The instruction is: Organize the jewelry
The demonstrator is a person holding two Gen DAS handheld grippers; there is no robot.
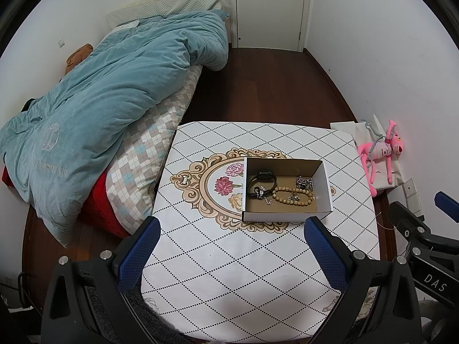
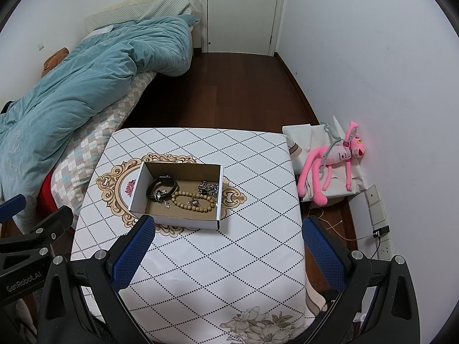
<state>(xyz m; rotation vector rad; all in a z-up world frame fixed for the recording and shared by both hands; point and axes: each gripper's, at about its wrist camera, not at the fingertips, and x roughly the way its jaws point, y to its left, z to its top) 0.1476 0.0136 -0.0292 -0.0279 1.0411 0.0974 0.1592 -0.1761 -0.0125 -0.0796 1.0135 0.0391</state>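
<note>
The left gripper (image 1: pixel 232 229) is held up in the air with its two blue fingers (image 1: pixel 145 246) spread wide apart. Nothing is between them. The right gripper (image 2: pixel 228 228) is held up the same way, and its blue fingers (image 2: pixel 321 246) are spread wide too, with nothing between them. The two grippers are side by side and point the same way. Each one shows at the edge of the other's camera view.

small silver pieces (image 2: pixel 160 194) in the box (image 2: pixel 175 220) too tangled to identify, quilt (image 1: pixel 86 109) cut off at left edge
</note>
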